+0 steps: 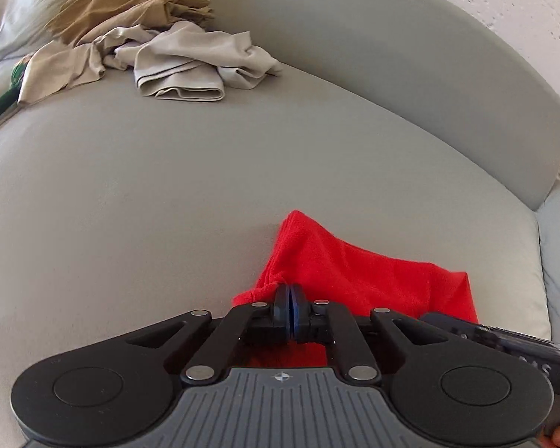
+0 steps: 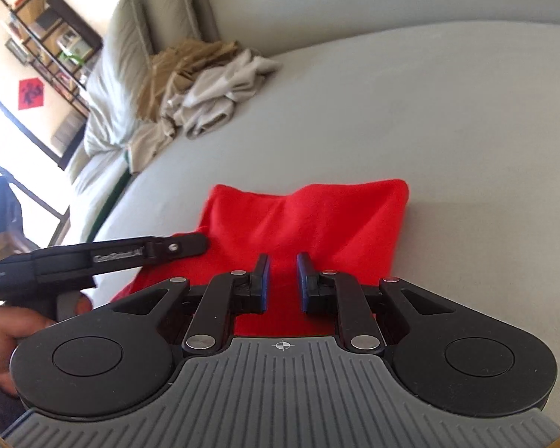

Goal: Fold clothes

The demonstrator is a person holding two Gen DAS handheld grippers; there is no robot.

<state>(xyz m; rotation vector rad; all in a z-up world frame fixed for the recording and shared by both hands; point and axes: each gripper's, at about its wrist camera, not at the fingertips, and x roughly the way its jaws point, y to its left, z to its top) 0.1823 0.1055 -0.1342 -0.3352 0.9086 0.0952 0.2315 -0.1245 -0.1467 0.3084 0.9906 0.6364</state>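
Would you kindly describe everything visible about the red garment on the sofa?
The red garment is a bright, fleecy-looking cloth lying on the grey sofa seat, partly folded or bunched, with soft creases and one rounded corner toward the backrest. The left hand-held gripper is shut on a gathered edge of it. The right hand-held gripper is open just above it, the cloth showing between its fingers. It lies apart from the beige pile.

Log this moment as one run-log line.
left gripper: shut on red cloth edge | right gripper: open above cloth | surface: grey sofa seat
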